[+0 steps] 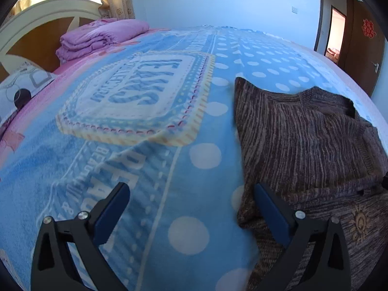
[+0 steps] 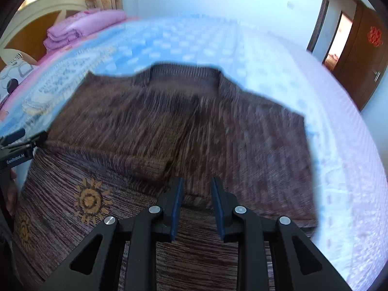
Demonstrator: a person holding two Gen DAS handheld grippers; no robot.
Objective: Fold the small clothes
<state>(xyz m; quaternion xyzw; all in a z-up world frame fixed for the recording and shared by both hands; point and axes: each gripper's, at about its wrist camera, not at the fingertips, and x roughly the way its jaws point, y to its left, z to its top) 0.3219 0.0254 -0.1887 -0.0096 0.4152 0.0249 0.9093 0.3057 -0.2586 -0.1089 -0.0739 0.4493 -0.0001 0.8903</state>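
Observation:
A brown striped knit sweater (image 2: 145, 121) with orange sun motifs lies flat on the blue dotted blanket (image 1: 145, 157), its collar at the far end. My left gripper (image 1: 191, 194) stands wide open at the sweater's left edge (image 1: 303, 133): its right finger is over the knit, its left finger over the blanket, and nothing is held. It also shows at the left rim of the right wrist view as the left gripper (image 2: 28, 135). My right gripper (image 2: 196, 189) hovers over the near middle of the sweater. Its jaws are narrow, with a ridge of knit in the gap, and the pads do not press on it.
A folded pink quilt (image 1: 101, 36) and a patterned pillow (image 1: 21, 84) lie by the headboard (image 1: 36, 24) at the far left. A brown door (image 1: 363, 48) stands open at the far right. The bed edge drops away to the right of the sweater.

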